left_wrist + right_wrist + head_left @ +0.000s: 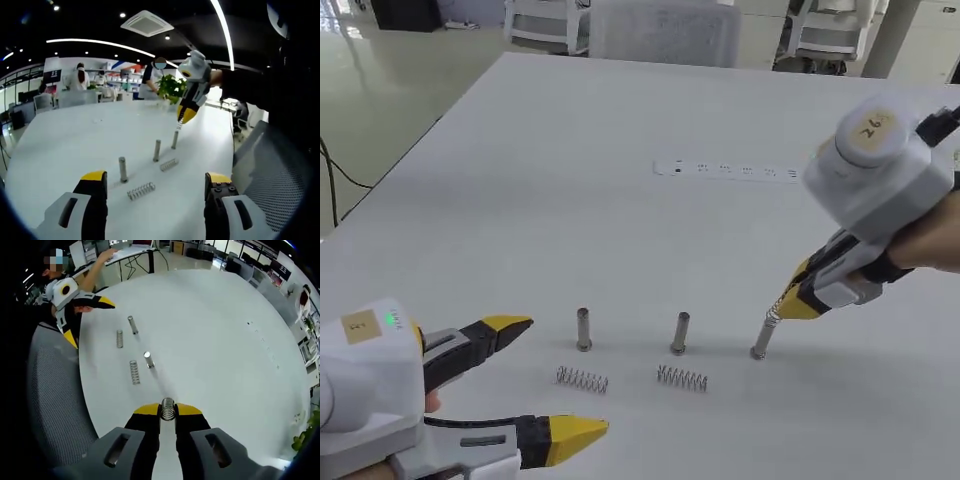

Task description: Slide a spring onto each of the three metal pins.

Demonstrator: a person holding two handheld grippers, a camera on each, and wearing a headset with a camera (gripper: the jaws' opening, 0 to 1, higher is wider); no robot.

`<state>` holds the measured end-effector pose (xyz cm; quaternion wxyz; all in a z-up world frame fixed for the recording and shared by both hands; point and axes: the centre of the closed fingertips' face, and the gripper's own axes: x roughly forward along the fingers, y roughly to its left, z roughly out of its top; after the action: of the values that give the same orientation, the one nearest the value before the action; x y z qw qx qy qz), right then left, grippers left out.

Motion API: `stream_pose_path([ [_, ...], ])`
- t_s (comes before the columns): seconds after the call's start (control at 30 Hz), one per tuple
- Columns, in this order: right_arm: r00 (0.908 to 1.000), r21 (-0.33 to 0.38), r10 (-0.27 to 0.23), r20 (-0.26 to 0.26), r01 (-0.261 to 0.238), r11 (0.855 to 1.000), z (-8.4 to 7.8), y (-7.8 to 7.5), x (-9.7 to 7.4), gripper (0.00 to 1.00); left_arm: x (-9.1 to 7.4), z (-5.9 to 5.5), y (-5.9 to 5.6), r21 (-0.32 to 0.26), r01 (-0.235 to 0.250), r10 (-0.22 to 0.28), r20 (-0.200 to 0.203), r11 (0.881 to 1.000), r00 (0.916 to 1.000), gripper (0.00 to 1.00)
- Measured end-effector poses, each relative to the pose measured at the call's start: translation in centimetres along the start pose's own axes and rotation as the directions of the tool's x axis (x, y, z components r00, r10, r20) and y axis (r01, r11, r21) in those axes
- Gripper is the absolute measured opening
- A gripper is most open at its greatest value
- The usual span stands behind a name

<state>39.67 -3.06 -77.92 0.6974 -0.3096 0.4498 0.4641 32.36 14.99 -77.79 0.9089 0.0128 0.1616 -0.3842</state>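
The right tongs (790, 305) clench a spring (168, 409), its lower end at the top of the right pin (760, 340). The left tongs (156, 176) gape, released. On the surface (620, 200), a left spring (582, 379) and middle spring (681, 378) lie just before the left pin (583, 328) and middle pin (680, 332).

Three short metal pins stand in a row on the white worktop (620, 200), each on a small flared foot: left pin (583, 329), middle pin (680, 333), right pin (761, 340). The left and middle pins are bare and upright.

Two coiled wire springs lie flat on their sides just in front of them, apart from the pins: left spring (582, 379) and middle spring (682, 378).

The third spring (168, 409) is pinched in the right tongs (168, 414), at the top of the right pin. Whether it is already over the tip is unclear.
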Motion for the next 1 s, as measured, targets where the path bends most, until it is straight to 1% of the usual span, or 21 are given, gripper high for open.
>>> stream_pose_path([
  [0.2,0.9997,0.002,0.0,-0.024,0.0,1.0,-0.3,-0.3,0.3,0.08,0.0,-0.2,0.0,-0.004,-0.002,0.001,-0.007,1.0,1.0,0.77],
  [0.53,0.9986,0.008,0.022,-0.048,-0.021,1.0,-0.4,-0.4,1.2,0.08,0.0,-0.4,0.0,-0.003,-0.001,0.001,-0.009,1.0,1.0,0.78],
  [0.67,0.9967,-0.008,0.02,-0.078,-0.021,1.0,-0.6,-0.3,1.8,0.08,0.0,-0.4,0.1,-0.004,-0.002,0.002,-0.008,1.0,1.0,0.78],
  [1.0,0.9921,-0.019,0.018,-0.124,-0.02,1.0,-1.1,-0.2,3.2,0.08,0.1,-0.5,-0.1,-0.001,0.003,-0.003,-0.013,1.0,0.9999,0.77],
])
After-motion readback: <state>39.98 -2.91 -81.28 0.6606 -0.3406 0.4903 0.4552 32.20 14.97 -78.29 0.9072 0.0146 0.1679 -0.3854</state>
